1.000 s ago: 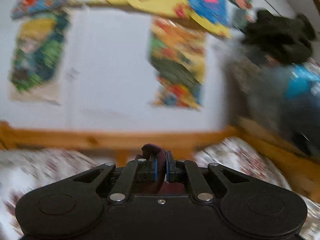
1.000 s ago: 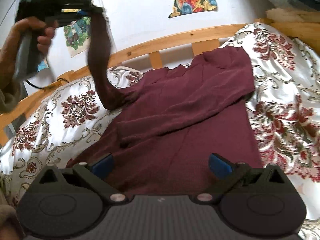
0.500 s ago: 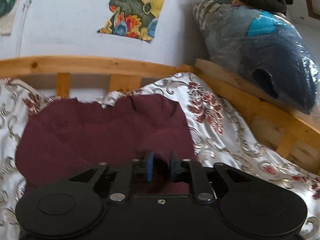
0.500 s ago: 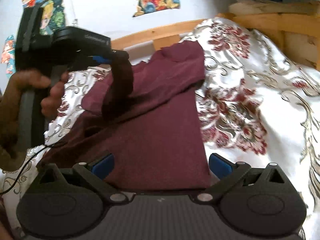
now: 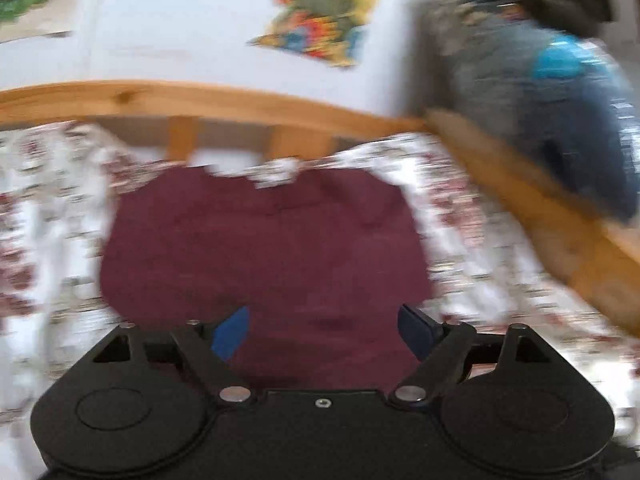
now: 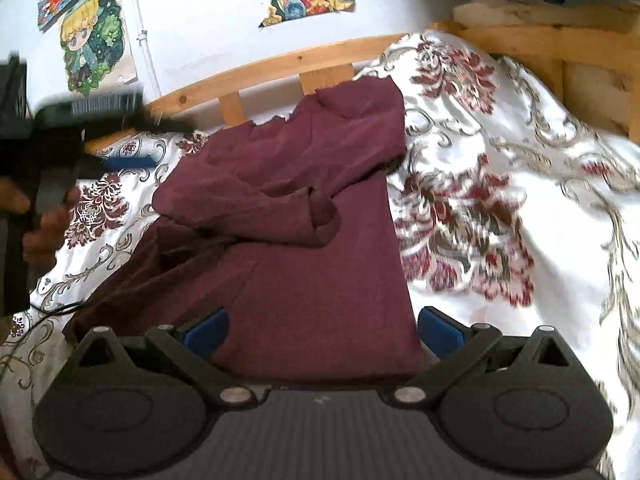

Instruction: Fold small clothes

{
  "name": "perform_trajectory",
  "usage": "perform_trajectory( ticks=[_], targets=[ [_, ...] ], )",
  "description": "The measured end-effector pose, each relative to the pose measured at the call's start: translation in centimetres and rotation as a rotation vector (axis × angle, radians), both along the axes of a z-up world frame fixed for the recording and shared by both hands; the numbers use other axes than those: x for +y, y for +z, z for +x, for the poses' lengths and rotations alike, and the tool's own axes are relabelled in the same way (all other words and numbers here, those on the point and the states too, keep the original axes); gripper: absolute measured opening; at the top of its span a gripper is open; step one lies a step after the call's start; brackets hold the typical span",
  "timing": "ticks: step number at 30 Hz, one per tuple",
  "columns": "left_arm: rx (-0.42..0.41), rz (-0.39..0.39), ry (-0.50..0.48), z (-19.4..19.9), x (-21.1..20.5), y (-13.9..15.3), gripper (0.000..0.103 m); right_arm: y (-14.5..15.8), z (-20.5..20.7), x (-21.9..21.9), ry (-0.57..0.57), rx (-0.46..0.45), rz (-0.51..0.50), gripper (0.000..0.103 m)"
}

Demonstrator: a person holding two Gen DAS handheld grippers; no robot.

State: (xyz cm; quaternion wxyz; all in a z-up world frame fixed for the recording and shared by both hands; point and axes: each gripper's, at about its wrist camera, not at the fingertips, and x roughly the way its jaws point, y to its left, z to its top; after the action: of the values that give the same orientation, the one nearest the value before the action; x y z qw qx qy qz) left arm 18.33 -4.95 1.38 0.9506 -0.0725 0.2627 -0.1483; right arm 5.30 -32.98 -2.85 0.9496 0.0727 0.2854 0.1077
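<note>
Dark maroon knit long-sleeved top (image 6: 320,248) lies spread on the white satin bedspread with red floral print (image 6: 500,168), directly ahead of and partly under both sets of jaws, neck end toward the pale wooden bed rail (image 6: 280,64). One sleeve (image 6: 256,204) lies folded across the chest, its cuff ending near the garment's middle; the side of the body nearer the left gripper looks rumpled and darker, not flat. Judged step: sleeve fold-in on one side is laid down, with the body not yet folded. Next move likely calls for a fresh grip on an unfolded edge, either the rumpled side or the hem near the right jaws, pinched through the cloth only and not the bedspread beneath. Right gripper (image 6: 322,330): jaws spread wide, blue pads well apart, nothing between them but the hem region showing below; contact with the cloth cannot be told. Left gripper (image 5: 324,332): jaws likewise wide apart in its own blurred view, holding nothing, maroon cloth filling the gap beyond. From the right wrist view the left gripper (image 6: 128,162) sits off to the left of the right jaws, raised clear of the bedspread, person's hand (image 6: 44,224) on its handle. Beyond the rail: white wall with colourful cartoon posters (image 6: 92,36); bagged bundle (image 5: 560,92) to the right of the left jaws.
</note>
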Motion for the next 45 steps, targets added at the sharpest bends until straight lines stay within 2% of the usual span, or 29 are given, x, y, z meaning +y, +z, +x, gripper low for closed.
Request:
perform_trajectory(
  ticks=[4,6,9,11,14,16,17,18,19,21,22,27,33,35,37,38,40,42,45],
  targets=[
    [0.113,0.078,0.137,2.6,2.9,-2.9,0.087,1.0,2.7,0.0,0.026,-0.009,0.031,0.103],
    [0.159,0.091,0.202,3.7,3.9,-4.4,0.088,1.3,4.6,0.3,0.044,0.015,0.056,0.101],
    [0.185,0.040,0.235,4.7,5.2,-5.4,0.090,1.7,6.9,1.1,0.070,0.025,0.069,0.085],
    [0.180,0.019,0.236,5.2,5.7,-5.5,0.093,2.0,8.2,2.0,0.086,0.008,0.040,0.082],
    [0.176,0.048,0.224,6.1,5.5,-5.7,0.093,2.1,10.1,3.5,0.118,-0.010,0.018,0.070],
    [0.196,0.078,0.220,6.5,5.7,-6.1,0.093,1.8,11.4,4.4,0.130,0.004,-0.001,0.055],
    [0.209,0.089,0.224,6.5,5.8,-6.4,0.093,1.5,12.3,4.8,0.138,0.023,-0.021,0.051],
    [0.219,0.085,0.233,6.6,6.2,-6.7,0.093,1.4,12.8,5.2,0.140,0.036,-0.038,0.041],
    [0.228,0.072,0.236,6.6,6.5,-7.0,0.093,1.2,13.2,5.5,0.139,0.041,-0.052,0.027],
    [0.252,0.045,0.238,6.8,7.2,-7.4,0.093,1.1,13.6,5.8,0.150,0.041,-0.078,0.007],
    [0.258,0.038,0.240,6.8,7.5,-7.6,0.093,1.1,13.4,6.0,0.155,0.035,-0.096,0.002],
    [0.278,0.037,0.267,7.2,8.4,-7.8,0.093,1.6,9.6,7.3,0.208,-0.038,-0.247,0.001],
    [0.311,0.041,0.312,7.3,9.3,-7.8,0.093,0.2,5.8,9.0,0.276,-0.002,-0.355,0.001],
    [0.307,0.018,0.322,7.0,9.5,-7.7,0.093,0.5,5.7,9.0,0.262,-0.010,-0.338,0.006],
    [0.285,-0.025,0.327,6.6,9.7,-7.4,0.094,1.3,6.5,8.4,0.240,-0.026,-0.282,0.027],
    [0.272,-0.046,0.319,6.5,9.7,-7.4,0.094,1.8,7.2,7.9,0.225,-0.029,-0.260,0.031],
    [0.242,-0.075,0.303,6.3,9.4,-7.2,0.095,2.4,9.0,7.3,0.205,-0.027,-0.218,0.036],
    [0.203,-0.079,0.304,6.4,9.0,-7.1,0.101,2.5,11.1,6.8,0.186,-0.002,-0.178,0.041],
    [0.209,-0.029,0.294,7.2,8.3,-7.6,0.101,2.0,13.6,6.2,0.146,0.040,-0.112,0.040]
  ],
)
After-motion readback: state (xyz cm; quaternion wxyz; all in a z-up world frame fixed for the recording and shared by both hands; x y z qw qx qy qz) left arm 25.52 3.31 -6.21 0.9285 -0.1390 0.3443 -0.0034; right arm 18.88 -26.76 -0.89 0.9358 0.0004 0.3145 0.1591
